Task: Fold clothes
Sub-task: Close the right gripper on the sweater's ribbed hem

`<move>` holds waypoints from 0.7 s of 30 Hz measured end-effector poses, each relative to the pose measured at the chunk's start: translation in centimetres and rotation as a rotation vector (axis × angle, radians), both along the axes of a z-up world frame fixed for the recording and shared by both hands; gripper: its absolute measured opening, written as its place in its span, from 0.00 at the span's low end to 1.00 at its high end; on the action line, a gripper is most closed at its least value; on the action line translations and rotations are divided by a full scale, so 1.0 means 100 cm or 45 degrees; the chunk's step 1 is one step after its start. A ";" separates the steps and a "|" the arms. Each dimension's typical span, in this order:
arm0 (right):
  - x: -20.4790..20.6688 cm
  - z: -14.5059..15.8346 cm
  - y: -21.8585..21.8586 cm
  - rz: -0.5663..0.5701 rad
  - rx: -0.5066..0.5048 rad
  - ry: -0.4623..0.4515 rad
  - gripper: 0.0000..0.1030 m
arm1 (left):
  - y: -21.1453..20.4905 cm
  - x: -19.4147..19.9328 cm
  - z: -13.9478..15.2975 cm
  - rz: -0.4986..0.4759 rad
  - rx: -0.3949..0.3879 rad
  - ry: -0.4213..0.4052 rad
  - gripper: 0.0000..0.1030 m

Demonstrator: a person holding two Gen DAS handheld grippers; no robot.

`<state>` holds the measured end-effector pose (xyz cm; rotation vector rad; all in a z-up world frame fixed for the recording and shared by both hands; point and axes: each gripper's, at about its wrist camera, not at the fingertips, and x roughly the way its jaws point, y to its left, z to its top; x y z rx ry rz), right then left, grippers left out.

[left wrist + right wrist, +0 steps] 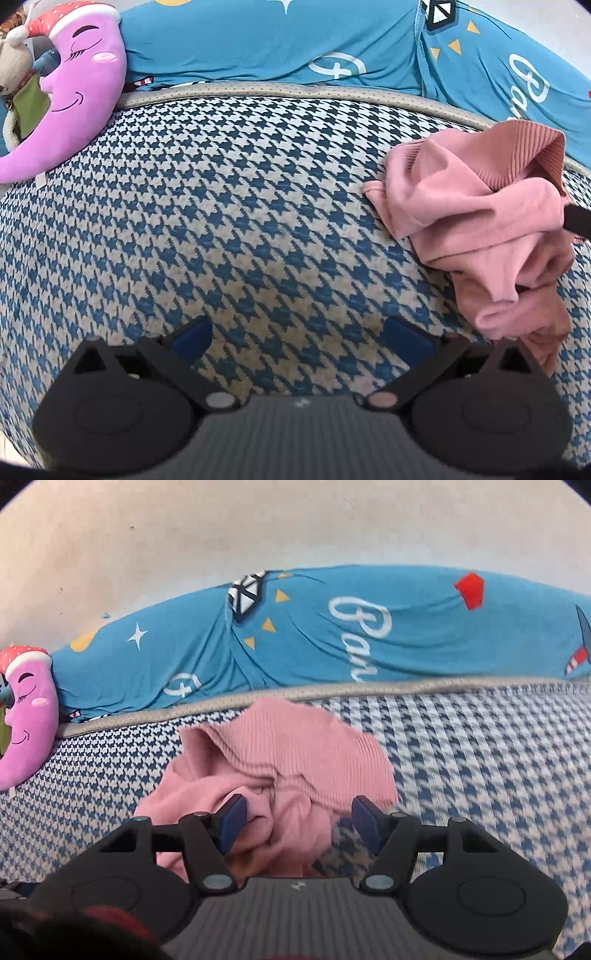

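Note:
A crumpled pink garment with a ribbed hem lies bunched on the houndstooth bed cover. My right gripper is over it with its jaws held partly apart. Pink cloth fills the gap beside the left pad, while the right pad has a strip of cover showing beside it. In the left wrist view the garment sits at the right, and a dark finger of the other gripper reaches into it. My left gripper hangs open over bare cover, well left of the garment, with nothing between its pads.
A purple moon-shaped plush with a red cap rests at the far left. A blue printed quilt lies rolled along the far side of the bed, against a pale wall. Houndstooth cover stretches between plush and garment.

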<state>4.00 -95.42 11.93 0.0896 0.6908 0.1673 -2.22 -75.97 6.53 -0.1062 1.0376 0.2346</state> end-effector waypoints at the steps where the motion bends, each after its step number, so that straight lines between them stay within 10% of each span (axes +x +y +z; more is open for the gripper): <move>1: 0.003 0.000 0.001 0.003 -0.001 -0.010 0.63 | 0.000 -0.001 0.001 0.002 -0.001 0.000 1.00; 21: 0.047 -0.016 0.009 0.091 0.100 -0.047 0.60 | 0.011 0.005 0.004 -0.004 -0.007 0.005 1.00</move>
